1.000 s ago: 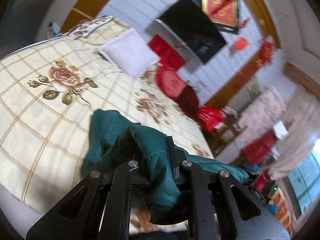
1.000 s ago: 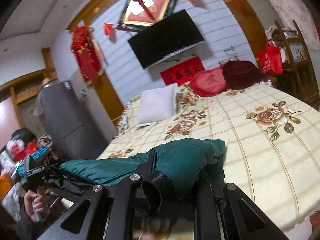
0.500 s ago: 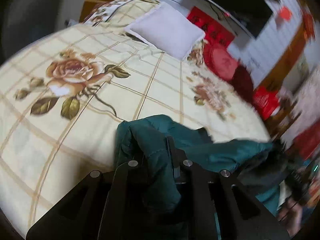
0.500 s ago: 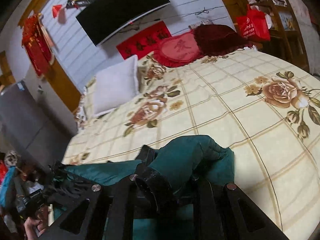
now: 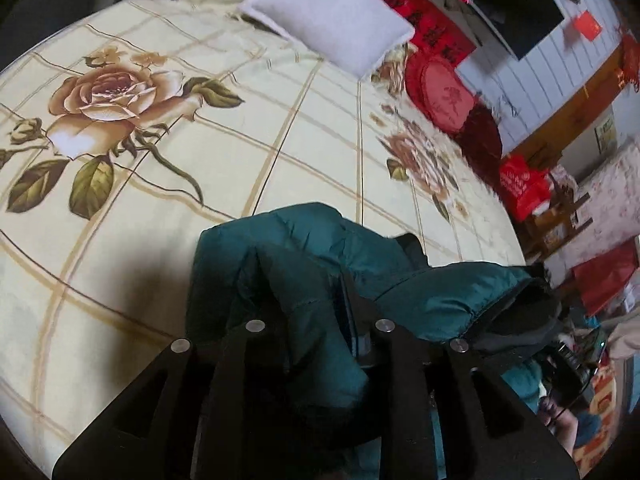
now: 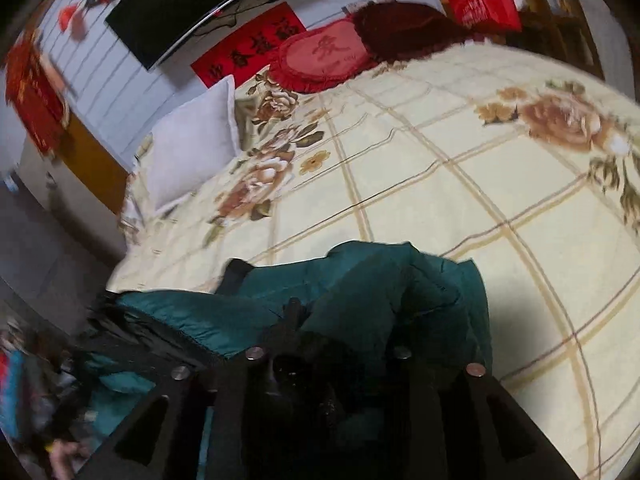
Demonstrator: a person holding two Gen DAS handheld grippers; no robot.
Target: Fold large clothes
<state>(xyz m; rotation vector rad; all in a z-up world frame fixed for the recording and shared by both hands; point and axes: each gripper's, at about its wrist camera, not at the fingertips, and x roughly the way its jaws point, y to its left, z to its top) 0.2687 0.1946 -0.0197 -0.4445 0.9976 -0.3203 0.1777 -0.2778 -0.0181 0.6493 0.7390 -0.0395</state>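
1. A bed [image 5: 280, 128] under a cream sheet printed with a tan grid and large roses is seen in both views.
2. A teal jacket [image 5: 312, 264] with a black lining is bunched at the near edge of the bed [image 6: 440, 184], and part of it hangs off that edge.
3. A white pillow [image 5: 332, 20] is laid at the head of the bed, and a round red cushion [image 5: 440, 96] and a dark red one [image 6: 404, 28] are set beside it.
4. The left gripper [image 5: 308, 316] is clamped on a fold of the jacket, and teal cloth is draped over its fingers [image 5: 348, 300].
5. The right gripper [image 6: 332, 332] is closed on another fold of the jacket [image 6: 384, 292].
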